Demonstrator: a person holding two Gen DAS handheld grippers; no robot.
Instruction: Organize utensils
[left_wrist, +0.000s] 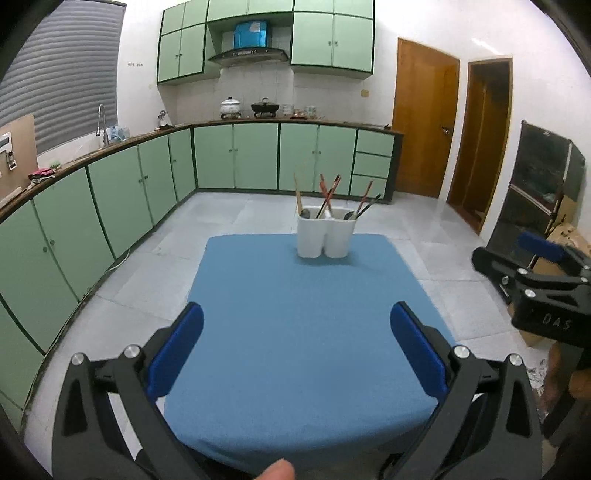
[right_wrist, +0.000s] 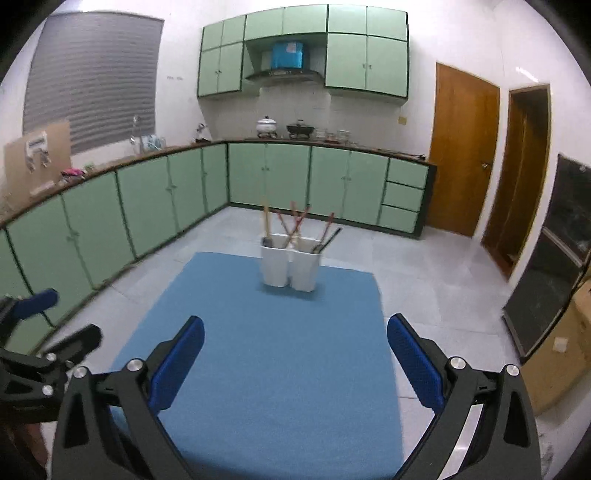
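2 grippers (left_wrist: 295, 350) (right_wrist: 295, 362) spread, holder (left_wrist: 325, 236) beyond

Even indoor light, ceiling glare, strong fisheye bending, dark corners

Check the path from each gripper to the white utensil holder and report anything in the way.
Nothing visible blocks either path. Only bare blue tablecloth lies between the open left gripper and the white utensil holder at the table's far edge. The open right gripper also faces the holder across bare cloth.
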